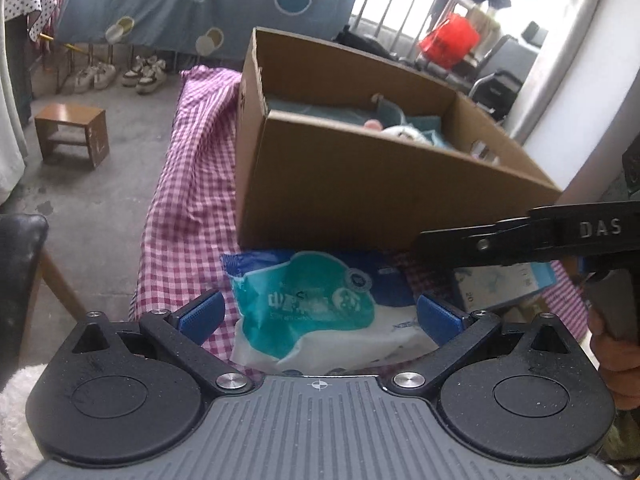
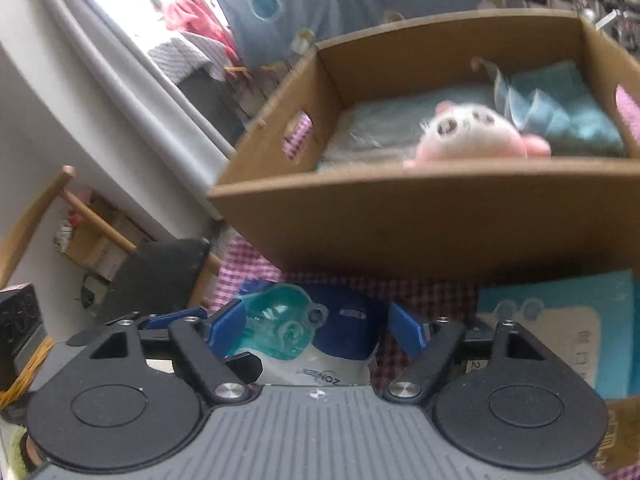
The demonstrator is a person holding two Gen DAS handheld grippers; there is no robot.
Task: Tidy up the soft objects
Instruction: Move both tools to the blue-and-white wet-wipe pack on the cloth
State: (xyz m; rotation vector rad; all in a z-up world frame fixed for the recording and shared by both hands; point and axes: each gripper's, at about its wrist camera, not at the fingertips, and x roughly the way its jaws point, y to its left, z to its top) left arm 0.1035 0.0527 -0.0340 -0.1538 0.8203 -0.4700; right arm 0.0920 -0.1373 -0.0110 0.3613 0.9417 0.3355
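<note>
A soft tissue pack (image 1: pixel 316 304), blue, teal and white plastic, lies on the pink checked cloth (image 1: pixel 188 184) in front of a cardboard box (image 1: pixel 360 184). My left gripper (image 1: pixel 320 318) is open and straddles the pack, its blue pads clear of it. My right gripper (image 2: pixel 318 330) comes in from the right, open, with the same pack (image 2: pixel 304 332) between its pads; no firm squeeze shows. In the left wrist view its black finger (image 1: pixel 460 240) reaches over the pack. Inside the box (image 2: pixel 400 232) lie a white and pink plush toy (image 2: pixel 476 136) and folded teal cloth (image 2: pixel 560 112).
A teal carton (image 2: pixel 560 320) lies to the right of the pack. On the floor to the left are a wooden stool (image 1: pixel 72 132) and shoes (image 1: pixel 144 72). A black chair (image 1: pixel 20 272) stands near the cloth's edge. A hand (image 1: pixel 608 344) holds the right gripper.
</note>
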